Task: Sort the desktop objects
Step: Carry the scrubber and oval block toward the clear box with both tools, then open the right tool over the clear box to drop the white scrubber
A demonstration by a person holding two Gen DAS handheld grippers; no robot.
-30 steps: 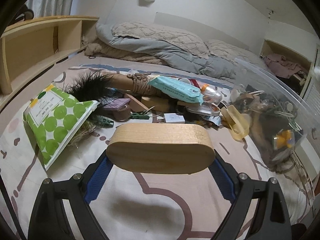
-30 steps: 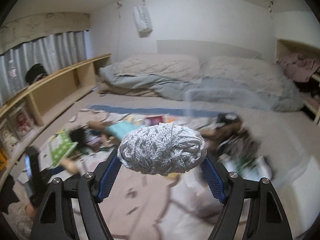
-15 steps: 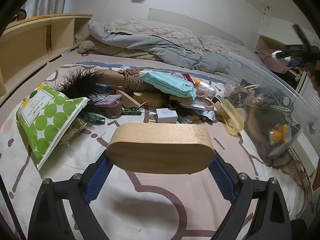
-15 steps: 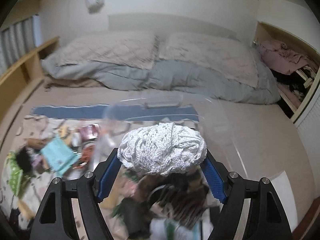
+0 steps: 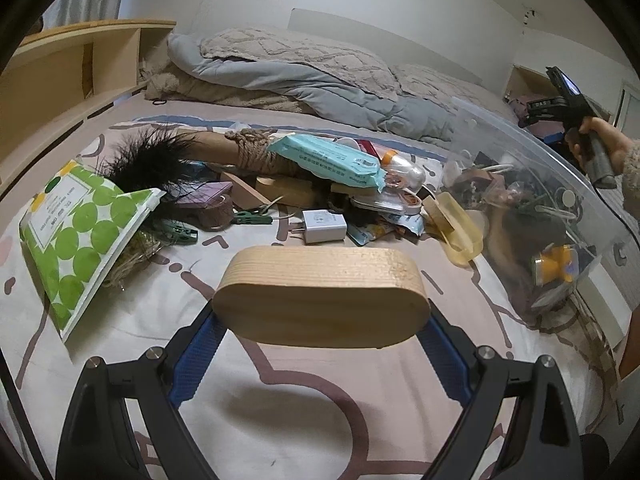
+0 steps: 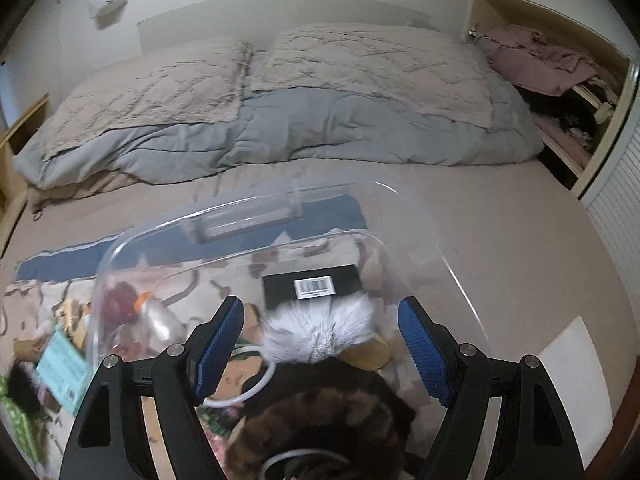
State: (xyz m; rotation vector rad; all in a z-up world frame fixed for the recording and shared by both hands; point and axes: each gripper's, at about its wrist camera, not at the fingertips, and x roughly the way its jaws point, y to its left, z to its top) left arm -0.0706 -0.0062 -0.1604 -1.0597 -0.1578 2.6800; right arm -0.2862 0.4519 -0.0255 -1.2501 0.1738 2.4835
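Observation:
My left gripper [image 5: 320,320] is shut on a pale oval wooden box [image 5: 320,296], held above the patterned sheet. My right gripper [image 6: 319,312] hangs over a clear plastic bin [image 6: 120,248] and its jaws are opening. A white knitted ball [image 6: 320,332], blurred, sits between them with a gap on each side, touching neither pad. Below it the bin holds a brown furry item [image 6: 320,416], a white ring [image 6: 240,384] and a black barcoded box [image 6: 312,286]. In the left wrist view the bin [image 5: 540,136] stands at the right, with a hand [image 5: 600,140] above it.
A pile lies on the bed ahead: a green dotted pack [image 5: 76,232], black feathers [image 5: 148,160], a teal wipes pack [image 5: 332,160], a white charger [image 5: 324,226], green pegs [image 5: 252,216], a yellow piece [image 5: 460,232]. Pillows and a grey quilt [image 6: 280,128] lie behind; wooden shelves [image 5: 60,72] stand at the left.
My right gripper swung right from the pile to above the clear bin, tipped down, and its jaws came off the white knitted ball. My left gripper still holds the wooden box.

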